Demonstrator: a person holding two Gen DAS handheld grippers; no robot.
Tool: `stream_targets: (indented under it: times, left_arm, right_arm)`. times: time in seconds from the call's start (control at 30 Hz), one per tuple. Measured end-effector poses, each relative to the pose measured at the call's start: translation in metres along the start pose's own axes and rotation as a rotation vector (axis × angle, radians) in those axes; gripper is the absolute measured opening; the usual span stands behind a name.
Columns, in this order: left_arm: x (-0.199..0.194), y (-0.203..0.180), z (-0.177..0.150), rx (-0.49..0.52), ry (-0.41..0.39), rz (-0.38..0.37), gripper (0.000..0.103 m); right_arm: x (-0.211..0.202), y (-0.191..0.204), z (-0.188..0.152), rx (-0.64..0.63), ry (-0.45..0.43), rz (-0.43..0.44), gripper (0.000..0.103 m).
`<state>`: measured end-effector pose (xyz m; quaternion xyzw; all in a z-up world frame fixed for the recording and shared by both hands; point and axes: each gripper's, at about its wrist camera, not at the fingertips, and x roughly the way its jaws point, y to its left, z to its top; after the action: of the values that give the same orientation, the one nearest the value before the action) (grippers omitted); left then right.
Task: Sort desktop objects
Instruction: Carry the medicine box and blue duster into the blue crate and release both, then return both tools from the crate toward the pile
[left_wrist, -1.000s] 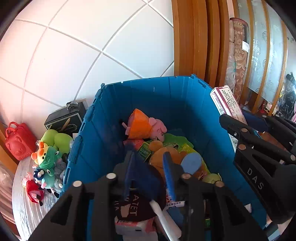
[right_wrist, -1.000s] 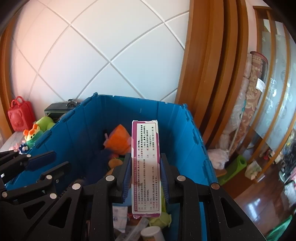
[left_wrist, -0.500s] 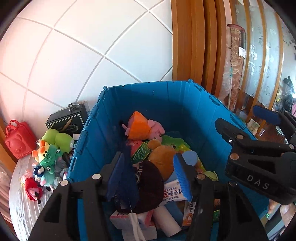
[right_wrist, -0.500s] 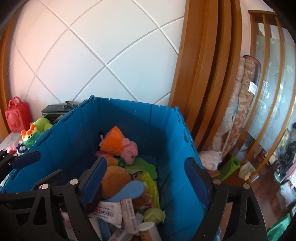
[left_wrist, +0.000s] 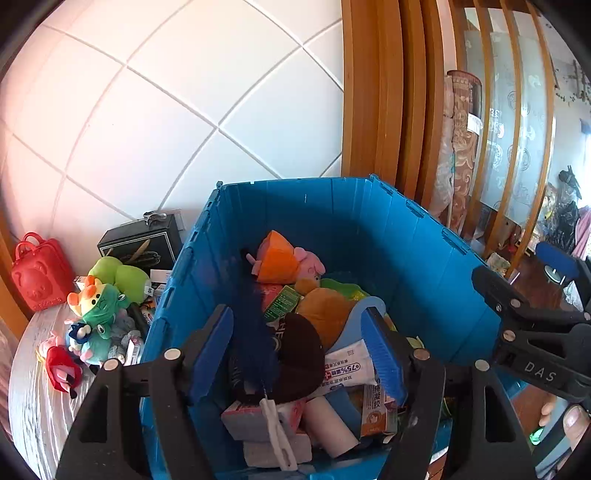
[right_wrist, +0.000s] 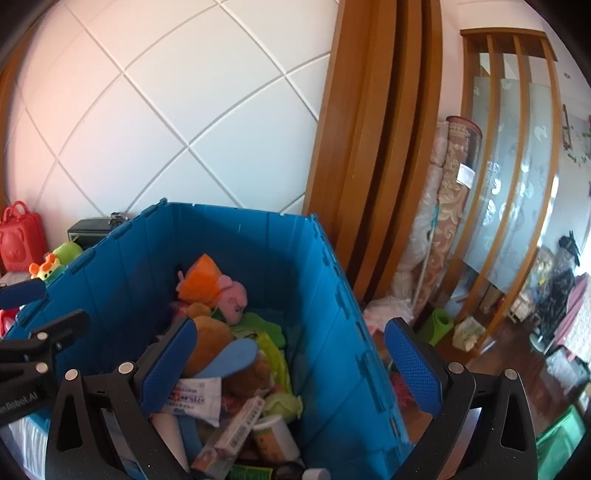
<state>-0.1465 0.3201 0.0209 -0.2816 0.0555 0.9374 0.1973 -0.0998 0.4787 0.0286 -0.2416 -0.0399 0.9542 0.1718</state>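
A blue crate (left_wrist: 295, 182) (right_wrist: 236, 212) holds plush toys, tubes and cartons. My left gripper (left_wrist: 297, 350) hovers over its near end, jaws opening. No pad touches the dark brown pouch (left_wrist: 299, 354), which lies on the pile below with its white strap (left_wrist: 275, 435). My right gripper (right_wrist: 290, 363) stands over the crate's right wall, jaws opening wide with nothing between them. A white and purple carton (right_wrist: 240, 430) lies in the pile under it. An orange and pink plush (left_wrist: 284, 258) (right_wrist: 210, 284) rests at the crate's far end.
Left of the crate, on a pale table (left_wrist: 33, 398), stand several plush toys (left_wrist: 103, 306), a red bag (left_wrist: 38, 273) and a black box (left_wrist: 140, 243). To the right are a wooden frame (right_wrist: 369, 147), rolled carpets (right_wrist: 450, 206) and floor clutter. A person's fingers (left_wrist: 570, 424) show at lower right.
Both grippers have opened. The left let go of the dark pouch and the right let go of the upright carton; both now lie in the crate. Both hands have drawn back and shifted sideways.
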Motion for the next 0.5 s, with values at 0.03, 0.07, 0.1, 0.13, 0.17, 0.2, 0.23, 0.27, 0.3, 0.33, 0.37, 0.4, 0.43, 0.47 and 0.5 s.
stream_targets:
  times: [0.03, 0.07, 0.1, 0.13, 0.17, 0.2, 0.23, 0.27, 0.3, 0.33, 0.37, 0.4, 0.43, 0.47, 0.5]
  left_arm:
    - [-0.003, 0.002, -0.002, -0.005, -0.004, -0.002, 0.072]
    - [-0.006, 0.004, -0.005, -0.008, -0.010, -0.005, 0.072]
    - [-0.009, 0.006, -0.008, -0.010, -0.017, -0.005, 0.072]
    - [-0.013, 0.008, -0.011, -0.015, -0.022, -0.001, 0.072]
    - [-0.016, 0.011, -0.014, -0.022, -0.029, 0.003, 0.072]
    - [-0.018, 0.012, -0.016, -0.028, -0.033, 0.006, 0.072]
    - [-0.020, 0.015, -0.018, -0.034, -0.036, 0.009, 0.072]
    - [-0.022, 0.017, -0.020, -0.039, -0.039, 0.014, 0.072]
    - [-0.025, 0.021, -0.022, -0.045, -0.046, 0.021, 0.072]
    - [-0.027, 0.025, -0.024, -0.051, -0.050, 0.029, 0.072]
    - [-0.030, 0.029, -0.026, -0.058, -0.055, 0.038, 0.072]
    - [-0.033, 0.034, -0.028, -0.064, -0.062, 0.047, 0.072]
    - [-0.036, 0.039, -0.030, -0.073, -0.069, 0.056, 0.072]
    - [-0.039, 0.044, -0.032, -0.077, -0.073, 0.065, 0.072]
    - [-0.043, 0.051, -0.034, -0.083, -0.078, 0.075, 0.072]
  right_arm:
    - [-0.003, -0.001, -0.004, 0.010, 0.004, 0.005, 0.103]
    - [-0.005, -0.001, -0.008, 0.016, 0.007, 0.010, 0.103]
    - [-0.008, -0.001, -0.011, 0.020, 0.008, 0.014, 0.103]
    - [-0.010, 0.001, -0.015, 0.022, 0.010, 0.019, 0.103]
    - [-0.012, 0.003, -0.018, 0.022, 0.010, 0.021, 0.103]
    - [-0.015, 0.004, -0.021, 0.023, 0.010, 0.024, 0.103]
    - [-0.017, 0.008, -0.025, 0.023, 0.010, 0.030, 0.103]
    - [-0.019, 0.011, -0.026, 0.024, 0.011, 0.038, 0.103]
    - [-0.020, 0.014, -0.028, 0.023, 0.012, 0.051, 0.103]
    - [-0.022, 0.020, -0.031, 0.023, 0.011, 0.064, 0.103]
    - [-0.023, 0.024, -0.033, 0.022, 0.012, 0.075, 0.103]
    - [-0.024, 0.029, -0.034, 0.018, 0.013, 0.085, 0.103]
    - [-0.025, 0.035, -0.036, 0.014, 0.012, 0.099, 0.103]
    - [-0.026, 0.040, -0.037, 0.010, 0.012, 0.109, 0.103]
    - [-0.027, 0.046, -0.038, 0.007, 0.014, 0.117, 0.103]
